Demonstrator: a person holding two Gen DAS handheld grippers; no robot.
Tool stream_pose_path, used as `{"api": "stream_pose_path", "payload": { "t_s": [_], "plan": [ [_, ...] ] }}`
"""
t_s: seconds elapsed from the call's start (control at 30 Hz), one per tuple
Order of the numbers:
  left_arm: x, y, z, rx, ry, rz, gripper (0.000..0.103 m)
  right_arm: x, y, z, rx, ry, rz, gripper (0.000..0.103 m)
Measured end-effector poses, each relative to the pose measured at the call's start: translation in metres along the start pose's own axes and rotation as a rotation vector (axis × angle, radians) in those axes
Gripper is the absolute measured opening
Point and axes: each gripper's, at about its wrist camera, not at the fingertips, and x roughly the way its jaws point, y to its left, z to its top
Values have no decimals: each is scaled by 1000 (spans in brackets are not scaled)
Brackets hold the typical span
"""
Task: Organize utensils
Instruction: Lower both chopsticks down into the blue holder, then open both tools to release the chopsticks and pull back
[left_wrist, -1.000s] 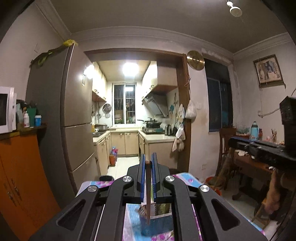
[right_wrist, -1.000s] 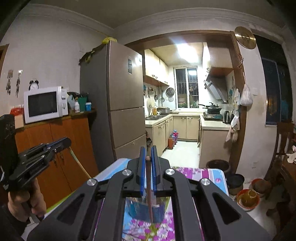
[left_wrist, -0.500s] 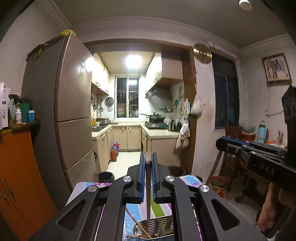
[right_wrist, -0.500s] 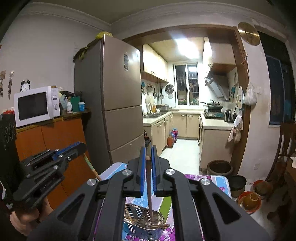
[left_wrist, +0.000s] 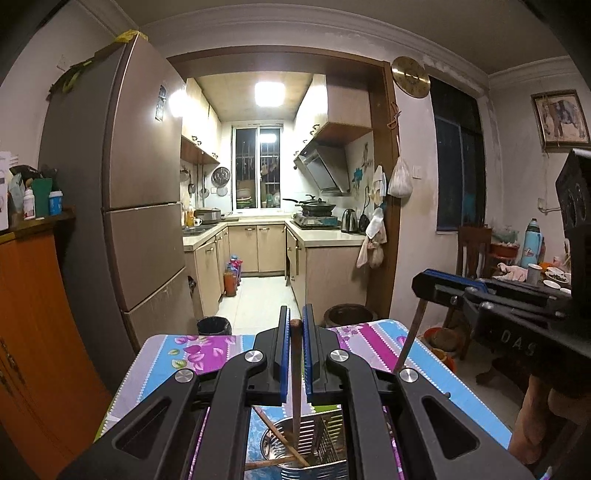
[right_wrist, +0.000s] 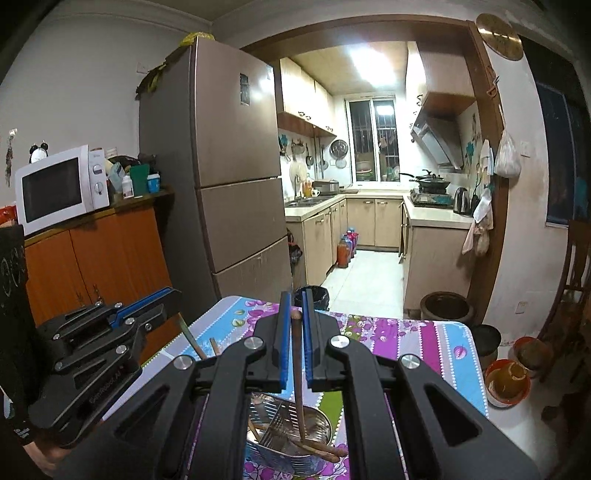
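Flowery purple and blue tablecloth (right_wrist: 406, 336) is holding up the shiny metal basket (right_wrist: 317, 428). My left gripper (left_wrist: 294, 354) and right gripper (right_wrist: 295, 343) are each pinching a thin brown wooden chopstick (left_wrist: 295, 384) over it. Next I think I am letting them go inside.

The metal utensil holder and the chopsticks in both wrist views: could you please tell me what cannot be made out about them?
- Left wrist view: the utensil holder is cut off by the bottom edge and flanked by the left gripper body.
- Left wrist view: the right gripper holds a chopstick whose lower end disappears behind the left gripper's arm.
- Right wrist view: the left gripper hides the upper end of its chopstick.
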Motion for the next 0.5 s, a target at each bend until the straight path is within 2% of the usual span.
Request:
{"api": "stream_pose_path", "payload": {
  "t_s": [0.5],
  "plan": [
    [19, -3, -12, -1, 43, -6, 8, 18, -5, -16, 0, 53, 14, 5]
  ]
}}
